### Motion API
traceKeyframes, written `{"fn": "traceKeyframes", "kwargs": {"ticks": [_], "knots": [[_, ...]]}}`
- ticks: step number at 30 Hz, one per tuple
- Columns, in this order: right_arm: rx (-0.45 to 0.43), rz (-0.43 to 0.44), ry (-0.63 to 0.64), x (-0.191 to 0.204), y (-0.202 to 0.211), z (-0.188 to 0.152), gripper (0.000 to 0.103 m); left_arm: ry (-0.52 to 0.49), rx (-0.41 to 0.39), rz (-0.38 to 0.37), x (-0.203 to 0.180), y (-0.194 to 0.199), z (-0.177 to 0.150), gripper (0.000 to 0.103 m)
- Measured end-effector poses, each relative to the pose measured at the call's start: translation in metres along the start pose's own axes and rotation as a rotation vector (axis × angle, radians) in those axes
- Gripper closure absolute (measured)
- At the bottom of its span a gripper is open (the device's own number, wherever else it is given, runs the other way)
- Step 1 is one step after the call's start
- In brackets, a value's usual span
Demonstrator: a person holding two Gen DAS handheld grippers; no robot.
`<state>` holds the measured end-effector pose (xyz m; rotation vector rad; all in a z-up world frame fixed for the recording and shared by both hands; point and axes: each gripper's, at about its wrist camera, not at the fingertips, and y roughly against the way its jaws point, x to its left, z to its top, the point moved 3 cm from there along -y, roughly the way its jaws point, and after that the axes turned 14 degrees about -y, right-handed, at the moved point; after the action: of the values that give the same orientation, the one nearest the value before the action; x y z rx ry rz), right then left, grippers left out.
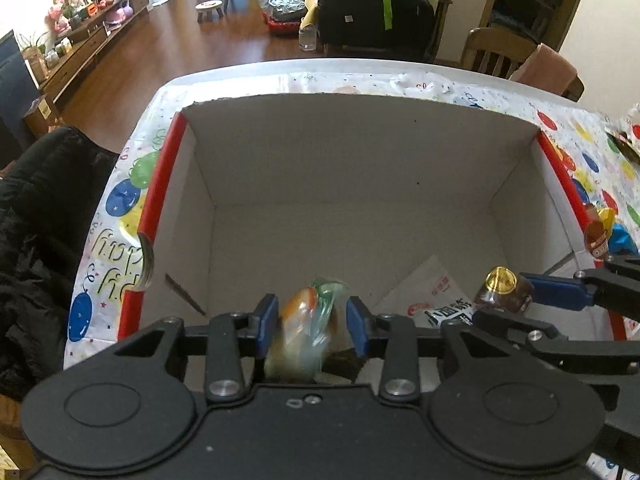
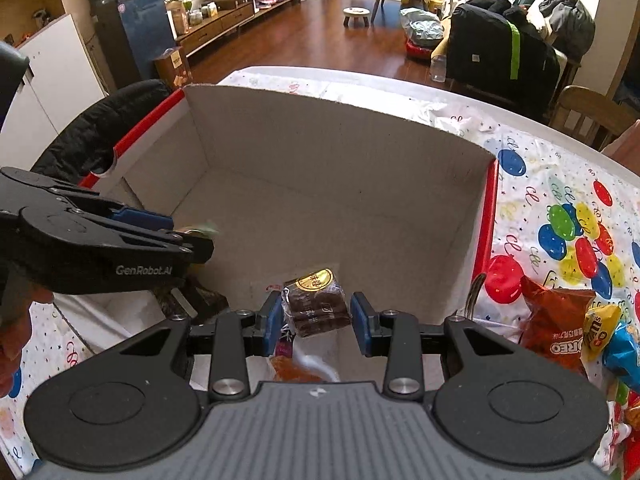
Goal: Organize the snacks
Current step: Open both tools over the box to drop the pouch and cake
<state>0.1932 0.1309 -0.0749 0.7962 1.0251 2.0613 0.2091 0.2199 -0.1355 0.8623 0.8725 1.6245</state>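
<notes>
An open white cardboard box [image 1: 340, 152] with red outer sides sits on the balloon-print tablecloth, and both grippers hover over its near end. My left gripper [image 1: 313, 322] stands open, with a blurred orange-and-green snack packet [image 1: 306, 328] between and below its blue pads. From the right wrist view, the left gripper [image 2: 192, 236] shows from the side with a green blur at its tip. My right gripper [image 2: 317, 322] is shut on a brown cake packet [image 2: 316, 304] with a gold sticker. The left wrist view shows that cake packet [image 1: 504, 292] and the right gripper [image 1: 504, 306] at the right.
A white printed packet [image 1: 436, 296] lies on the box floor, along with an orange packet [image 2: 292, 368] and a dark one [image 2: 200, 300]. Loose snacks, including a red Oreo bag [image 2: 556, 320], lie on the cloth right of the box. A black jacket [image 1: 40, 240] hangs at the left.
</notes>
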Motion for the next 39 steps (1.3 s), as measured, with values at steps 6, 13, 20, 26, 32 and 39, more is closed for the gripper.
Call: {"fn": "traceKeyframes", "kwargs": {"ticks": [6, 13, 20, 26, 32, 39], "knots": [[0.006, 0.000, 0.015, 0.002, 0.001, -0.004, 0.066, -0.020, -0.001, -0.005, -0.005, 0.003, -0.001, 0.063], [-0.020, 0.038, 0.004, 0.003, 0.018, -0.007, 0.062, -0.042, -0.034, 0.012, -0.010, 0.018, -0.006, 0.056], [-0.079, 0.076, 0.005, 0.004, 0.046, -0.007, 0.059, -0.039, -0.096, 0.029, -0.014, 0.046, -0.010, 0.043], [-0.121, 0.098, -0.008, 0.002, 0.070, -0.012, 0.051, -0.047, -0.146, 0.039, -0.021, 0.070, -0.011, 0.040], [-0.160, 0.128, -0.027, -0.006, 0.096, -0.019, 0.043, -0.057, -0.202, 0.022, -0.030, 0.094, -0.010, 0.034], [-0.238, 0.144, -0.042, -0.020, 0.135, -0.035, 0.037, -0.093, -0.282, 0.022, -0.051, 0.122, -0.011, 0.026]]}}
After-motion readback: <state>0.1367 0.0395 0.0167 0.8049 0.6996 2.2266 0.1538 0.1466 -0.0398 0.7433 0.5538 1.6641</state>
